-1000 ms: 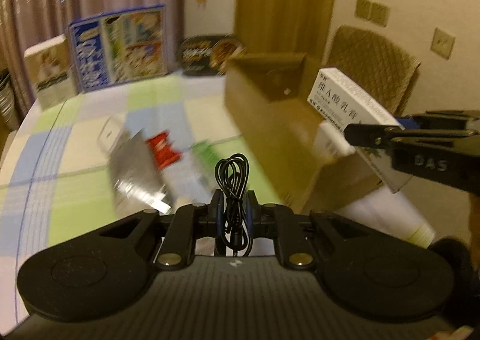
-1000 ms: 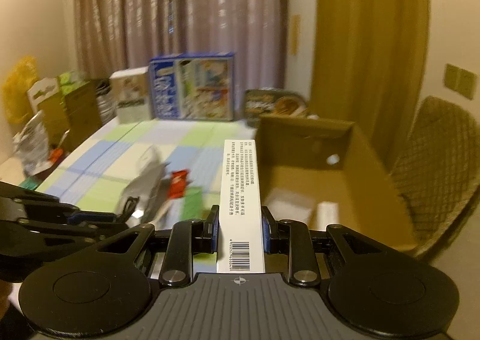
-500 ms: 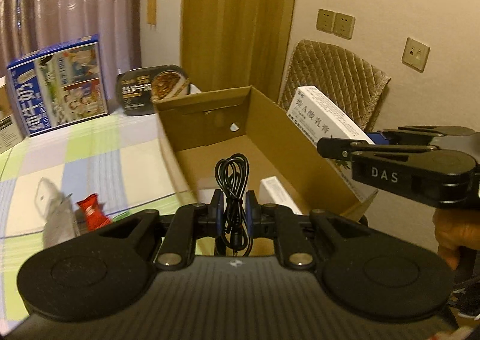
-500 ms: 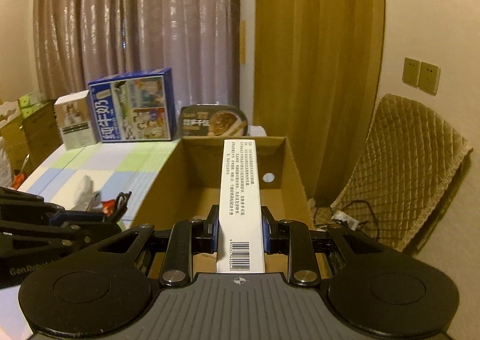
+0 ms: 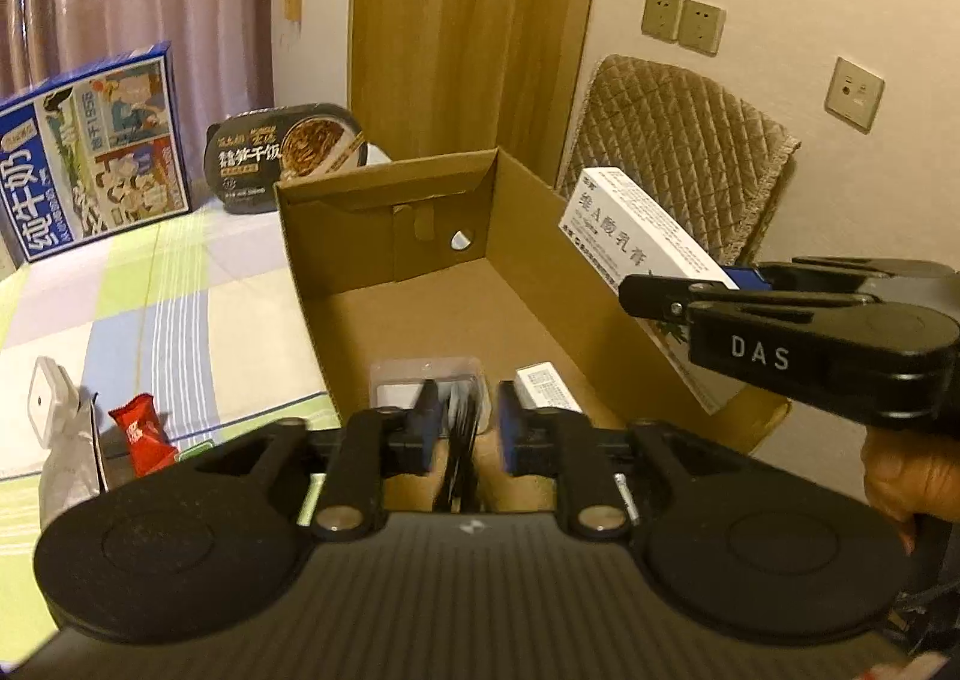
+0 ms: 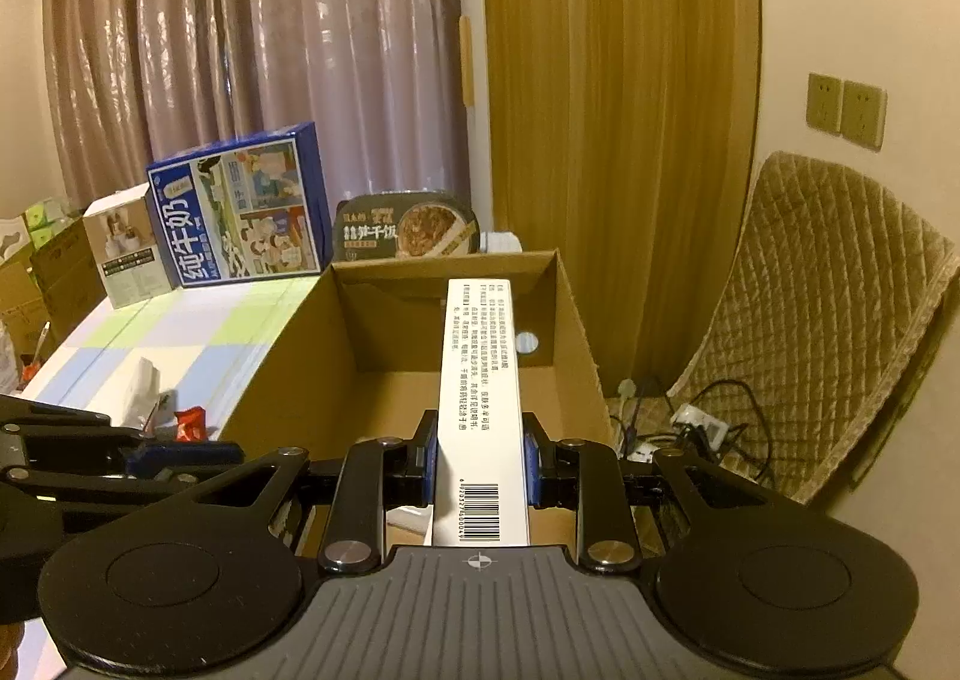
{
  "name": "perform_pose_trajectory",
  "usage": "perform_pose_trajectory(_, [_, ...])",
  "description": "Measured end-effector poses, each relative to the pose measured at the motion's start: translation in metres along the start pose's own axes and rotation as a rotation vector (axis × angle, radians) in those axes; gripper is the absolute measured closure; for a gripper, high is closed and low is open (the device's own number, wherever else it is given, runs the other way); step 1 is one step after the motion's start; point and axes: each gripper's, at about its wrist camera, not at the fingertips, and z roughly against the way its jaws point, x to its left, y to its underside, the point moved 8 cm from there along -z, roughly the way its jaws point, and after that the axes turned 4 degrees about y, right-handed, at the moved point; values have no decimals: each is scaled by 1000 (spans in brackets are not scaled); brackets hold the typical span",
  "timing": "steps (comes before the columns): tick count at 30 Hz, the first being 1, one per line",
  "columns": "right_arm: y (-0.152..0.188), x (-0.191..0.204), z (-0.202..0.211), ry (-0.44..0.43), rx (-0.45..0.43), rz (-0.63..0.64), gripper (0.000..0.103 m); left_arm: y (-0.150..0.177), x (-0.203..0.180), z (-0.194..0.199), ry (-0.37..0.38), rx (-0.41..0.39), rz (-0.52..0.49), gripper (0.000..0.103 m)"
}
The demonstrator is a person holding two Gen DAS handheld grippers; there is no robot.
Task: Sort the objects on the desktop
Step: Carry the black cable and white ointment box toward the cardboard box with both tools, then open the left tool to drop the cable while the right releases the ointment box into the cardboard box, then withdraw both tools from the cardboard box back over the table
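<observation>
Checked cloth covers your bench (image 5: pixel 180 272), where an open cardboard box (image 5: pixel 420 236) stands at its edge. Your left gripper (image 5: pixel 465 428) is opening over the box; a black cable (image 5: pixel 462 440), blurred, appears to hang loose between the fingers. Your right gripper (image 6: pixel 480 455) stays clamped on a white carton (image 6: pixel 480 380) above the box.

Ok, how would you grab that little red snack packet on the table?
Probably from straight above, pinching the red snack packet across its narrow middle. It lies flat on the tablecloth, so nothing sticks up to grab from the side, and the silver bag crowds its left side.
</observation>
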Motion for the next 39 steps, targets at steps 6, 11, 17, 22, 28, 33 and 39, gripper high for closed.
perform_pose_trajectory(6, [4,1,-2,-3,12,-3,80,2,9,13,-32,-19,-8,83])
perform_pose_trajectory(11, [4,6,-3,-17,15,-2,80,2,17,31,-50,-49,15,81])
perform_pose_trajectory(17, [-1,9,-5,-35,2,-17,78,4,20,42,-53,-56,25,79])
perform_pose_trajectory(22, [2,6,7,-34,-16,-42,68,12,24,53,-53,-61,44,74])
perform_pose_trajectory(28, [19,3,33,-17,-20,-81,50,32,35,70,-74,-51,85,70])
perform_pose_trajectory(33, [31,12,55,-24,-19,-86,45,50,46,87,-97,-34,112,70])
perform_pose_trajectory(39, [45,34,77,-49,3,-82,36,71,58,109,-126,-20,137,65])
